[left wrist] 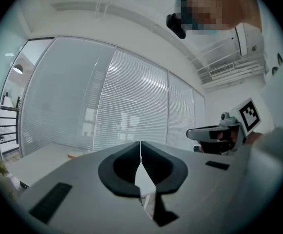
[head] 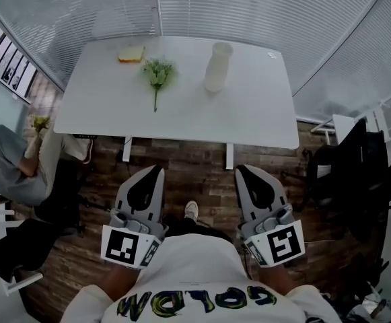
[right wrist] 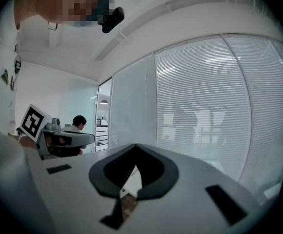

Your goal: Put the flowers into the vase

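Both shut: left tongs (head: 158, 169), right tongs (head: 241, 169); flowers (head: 157, 74), vase (head: 218, 66) well ahead.

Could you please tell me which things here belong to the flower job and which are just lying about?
For the job: flowers, white vase, both on the table; left gripper and right gripper, shut and empty.
Lying about: yellow block near the table's far left corner; black chair beside the table.
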A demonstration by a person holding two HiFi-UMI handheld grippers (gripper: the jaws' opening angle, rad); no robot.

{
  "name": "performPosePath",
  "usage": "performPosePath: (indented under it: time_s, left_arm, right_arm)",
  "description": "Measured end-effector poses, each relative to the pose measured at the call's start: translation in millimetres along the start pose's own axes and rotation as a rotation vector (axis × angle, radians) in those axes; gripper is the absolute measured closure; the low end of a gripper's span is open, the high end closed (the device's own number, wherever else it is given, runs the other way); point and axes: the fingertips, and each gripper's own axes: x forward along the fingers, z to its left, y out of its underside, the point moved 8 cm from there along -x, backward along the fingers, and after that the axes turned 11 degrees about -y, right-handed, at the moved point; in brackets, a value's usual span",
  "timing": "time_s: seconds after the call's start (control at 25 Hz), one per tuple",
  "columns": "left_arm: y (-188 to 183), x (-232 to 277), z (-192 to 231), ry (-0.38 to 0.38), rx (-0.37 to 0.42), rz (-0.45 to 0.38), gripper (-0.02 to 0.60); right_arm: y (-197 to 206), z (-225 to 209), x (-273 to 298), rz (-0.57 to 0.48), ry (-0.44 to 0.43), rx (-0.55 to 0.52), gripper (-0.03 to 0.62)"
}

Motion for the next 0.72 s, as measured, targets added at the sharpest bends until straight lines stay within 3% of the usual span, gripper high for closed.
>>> performPosePath:
  time_s: [0.72]
  left_arm:
    - [0.6,62.5,37.2,-0.020,-0.005,-0.002,0.565]
  right_arm:
    - [4.2,-36.5,63.4,0.024,-0.030,0.007,0.585]
